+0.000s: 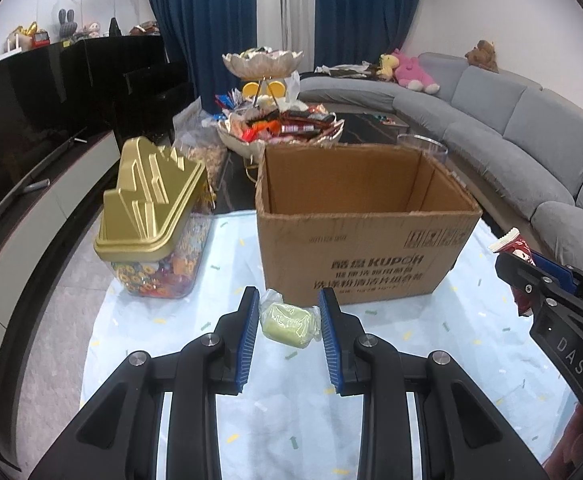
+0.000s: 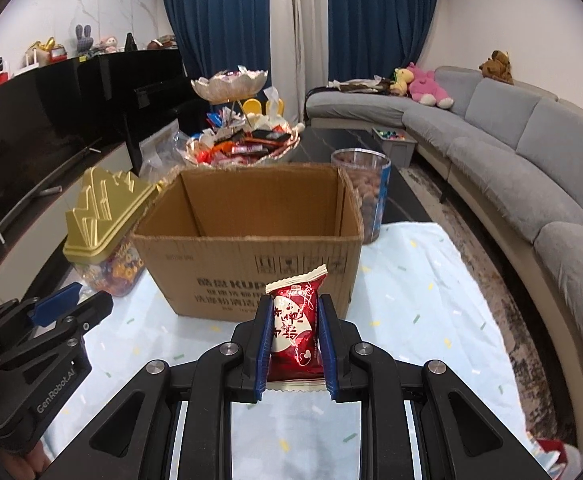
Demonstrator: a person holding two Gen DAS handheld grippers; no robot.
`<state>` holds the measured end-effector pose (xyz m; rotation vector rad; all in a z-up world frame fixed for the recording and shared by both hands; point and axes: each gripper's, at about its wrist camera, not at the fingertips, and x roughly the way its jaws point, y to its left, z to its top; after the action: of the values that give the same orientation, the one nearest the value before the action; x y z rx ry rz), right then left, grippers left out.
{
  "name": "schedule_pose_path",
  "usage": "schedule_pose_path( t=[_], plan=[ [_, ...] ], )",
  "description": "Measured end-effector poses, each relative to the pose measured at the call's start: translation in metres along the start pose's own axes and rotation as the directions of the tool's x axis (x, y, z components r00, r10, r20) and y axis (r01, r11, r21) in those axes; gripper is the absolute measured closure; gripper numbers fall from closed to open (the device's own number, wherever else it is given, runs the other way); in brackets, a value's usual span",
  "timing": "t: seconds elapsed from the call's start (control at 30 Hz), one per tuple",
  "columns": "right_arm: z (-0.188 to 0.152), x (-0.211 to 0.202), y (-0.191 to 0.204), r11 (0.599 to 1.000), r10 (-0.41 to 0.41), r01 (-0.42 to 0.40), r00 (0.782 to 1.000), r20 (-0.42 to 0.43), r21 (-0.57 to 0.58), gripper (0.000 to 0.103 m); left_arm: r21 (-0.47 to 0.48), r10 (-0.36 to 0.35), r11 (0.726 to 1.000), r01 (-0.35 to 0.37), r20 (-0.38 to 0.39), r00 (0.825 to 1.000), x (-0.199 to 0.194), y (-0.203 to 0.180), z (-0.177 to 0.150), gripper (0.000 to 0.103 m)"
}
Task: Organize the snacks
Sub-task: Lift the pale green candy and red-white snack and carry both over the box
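On the far left a clear jar with a gold lid (image 1: 149, 216), full of bright wrapped sweets, is standing closed on the counter (image 1: 391, 344), which is covered by a pale blue cloth, just beside the cardboard box (image 1: 365, 236). The left tool (image 1: 289, 334) is gripping a green cake in clear wrap (image 1: 287, 320) between its blue pads; the wrap is touching both pads, and the item is hanging clear of the cloth in front of the box's near wall. The box is sitting open in the middle of the counter, and what shows of its inside is bare cardboard; its floor is hidden from both views, so whether anything is lying in it cannot be told. The right tool (image 2: 294, 338) is clamping a red snack packet (image 2: 296, 328) upright between its pads, short of the box's near wall and not yet over the opening. Behind the box a two-tier dish (image 2: 233, 80) is holding a heap of assorted wrapped snacks, and to the right of the box a clear tub of brown nuts (image 2: 365, 196) is standing uncovered at the cloth's edge. Judging from these views, the sorting appears to be at an early stage: two items are in hand, neither is placed, and the large heap on the dish is waiting. Both pieces look bound for the box, though that is inference only.
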<state>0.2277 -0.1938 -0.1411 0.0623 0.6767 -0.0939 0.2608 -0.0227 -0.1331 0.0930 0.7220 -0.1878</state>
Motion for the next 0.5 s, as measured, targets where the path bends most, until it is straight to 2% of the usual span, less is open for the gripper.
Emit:
schedule_pose_path(
  t=[0.5],
  plan=[
    [0.048, -0.014, -0.004, 1.0, 0.018, -0.018, 0.999, 0.049, -0.008, 0.08, 0.02, -0.011, 1.0, 0.01, 0.071, 0.997, -0.014, -0.015, 0.056, 0.073]
  ],
)
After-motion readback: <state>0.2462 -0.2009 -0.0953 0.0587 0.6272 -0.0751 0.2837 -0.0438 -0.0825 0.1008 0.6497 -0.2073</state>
